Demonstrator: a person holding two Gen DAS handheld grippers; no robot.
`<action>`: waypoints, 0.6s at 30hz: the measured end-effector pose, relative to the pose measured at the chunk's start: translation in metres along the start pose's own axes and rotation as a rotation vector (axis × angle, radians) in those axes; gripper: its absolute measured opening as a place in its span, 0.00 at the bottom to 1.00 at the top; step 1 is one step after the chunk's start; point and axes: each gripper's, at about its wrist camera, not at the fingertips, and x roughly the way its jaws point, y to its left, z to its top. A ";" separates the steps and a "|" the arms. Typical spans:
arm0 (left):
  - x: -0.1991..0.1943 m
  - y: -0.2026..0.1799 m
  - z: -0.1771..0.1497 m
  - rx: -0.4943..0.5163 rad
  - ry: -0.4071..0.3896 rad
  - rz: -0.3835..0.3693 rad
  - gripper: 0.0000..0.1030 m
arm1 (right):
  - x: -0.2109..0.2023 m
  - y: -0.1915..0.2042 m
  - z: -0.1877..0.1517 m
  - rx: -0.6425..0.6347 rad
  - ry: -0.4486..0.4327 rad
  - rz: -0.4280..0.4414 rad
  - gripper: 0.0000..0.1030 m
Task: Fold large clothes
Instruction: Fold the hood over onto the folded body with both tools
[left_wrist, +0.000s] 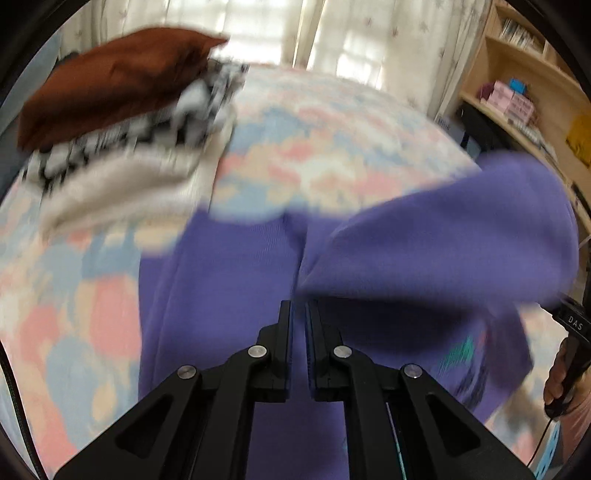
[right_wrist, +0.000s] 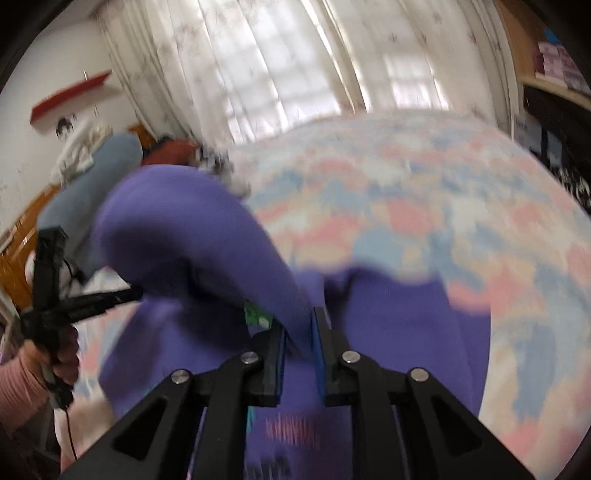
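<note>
One purple garment (left_wrist: 424, 236) lies spread on the bed, its near part lifted off the pastel patchwork bedspread (left_wrist: 332, 140) in a thick fold. The left gripper (left_wrist: 299, 310) pinches this purple cloth, its black fingers (left_wrist: 284, 332) pressed almost together with the fabric running up from the narrow slot between them. In the right wrist view the right gripper (right_wrist: 299, 325) also clamps a fold of the garment, which rises from between its blue-lined pads and bulges up to the left. A green patch and a band of pink marks show on the garment's front, too blurred to read as writing. On the far right of the left wrist view a hand (left_wrist: 557, 373) holds the other gripper's black handle, which bears the white letters "DAS" (left_wrist: 575, 322). Farther up the bed sits a stack of folded clothes (left_wrist: 122, 122): a cream piece at the bottom, a black-and-white patterned one in the middle, a rust-brown one on top. Behind the bed hang pale curtains (right_wrist: 295, 66), and wooden shelves (left_wrist: 524, 74) with boxes stand at the right.
</note>
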 end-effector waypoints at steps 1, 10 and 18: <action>0.001 0.005 -0.015 -0.009 0.032 -0.008 0.04 | 0.001 -0.001 -0.013 0.009 0.032 -0.006 0.16; -0.006 0.032 -0.076 -0.106 0.108 -0.181 0.22 | -0.005 -0.011 -0.088 0.197 0.158 0.063 0.37; -0.004 0.014 -0.077 -0.169 0.052 -0.401 0.41 | -0.017 0.014 -0.092 0.284 0.104 0.257 0.56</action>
